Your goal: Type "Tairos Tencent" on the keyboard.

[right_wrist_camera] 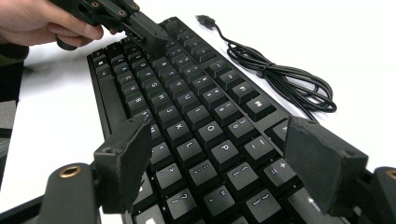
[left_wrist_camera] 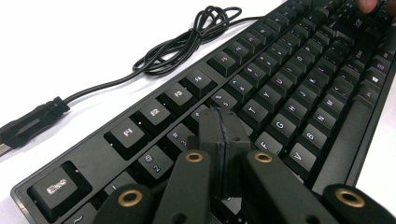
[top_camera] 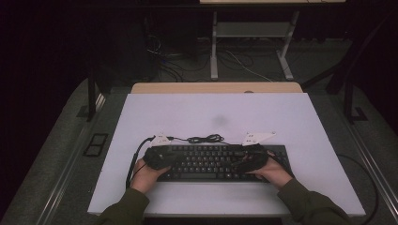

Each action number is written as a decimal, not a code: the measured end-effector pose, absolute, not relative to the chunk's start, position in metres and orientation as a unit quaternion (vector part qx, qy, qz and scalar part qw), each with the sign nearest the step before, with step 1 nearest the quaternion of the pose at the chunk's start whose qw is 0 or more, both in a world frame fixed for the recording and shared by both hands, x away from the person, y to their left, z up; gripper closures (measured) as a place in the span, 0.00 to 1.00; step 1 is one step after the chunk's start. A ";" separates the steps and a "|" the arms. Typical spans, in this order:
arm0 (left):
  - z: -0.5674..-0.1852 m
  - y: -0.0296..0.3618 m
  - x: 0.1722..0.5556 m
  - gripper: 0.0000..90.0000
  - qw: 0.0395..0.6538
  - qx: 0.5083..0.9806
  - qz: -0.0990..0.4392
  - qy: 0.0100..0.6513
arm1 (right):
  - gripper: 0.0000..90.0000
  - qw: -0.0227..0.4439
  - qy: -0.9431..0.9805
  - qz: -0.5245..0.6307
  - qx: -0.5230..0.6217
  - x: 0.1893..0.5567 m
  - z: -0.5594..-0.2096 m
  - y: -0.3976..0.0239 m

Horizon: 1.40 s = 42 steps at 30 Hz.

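The black keyboard (top_camera: 220, 161) lies near the front of the white table (top_camera: 187, 112), its cable (left_wrist_camera: 187, 39) just behind. The left gripper (left_wrist_camera: 223, 122), jaws shut together and holding nothing, points at the keys, maybe touching one. Press gently, straight down. The right gripper (right_wrist_camera: 219, 154) hangs wide open above the keys

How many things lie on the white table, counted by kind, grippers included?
Black computer keyboard: 1
Black coiled cable with plug: 1
Black two-jaw grippers, left gripper and right gripper: 2
Total: 4
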<state>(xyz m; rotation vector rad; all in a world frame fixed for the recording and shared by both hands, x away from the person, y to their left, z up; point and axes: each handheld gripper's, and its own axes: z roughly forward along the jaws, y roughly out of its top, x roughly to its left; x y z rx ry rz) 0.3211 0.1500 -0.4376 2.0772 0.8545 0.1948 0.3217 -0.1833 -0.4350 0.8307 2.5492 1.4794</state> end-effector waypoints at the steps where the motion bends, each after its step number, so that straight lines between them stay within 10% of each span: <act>1: -0.438 0.150 0.321 0.98 0.429 0.832 0.078 0.342 | 0.26 0.040 0.832 0.483 0.271 0.322 -0.435 -0.183; 25: -0.433 0.152 0.318 0.98 0.439 0.830 0.081 0.335 | 0.26 0.043 0.829 0.486 0.271 0.321 -0.432 -0.184; 42: -0.427 0.156 0.310 0.66 0.458 0.820 0.083 0.334 | 0.26 0.031 0.832 0.485 0.269 0.326 -0.424 -0.178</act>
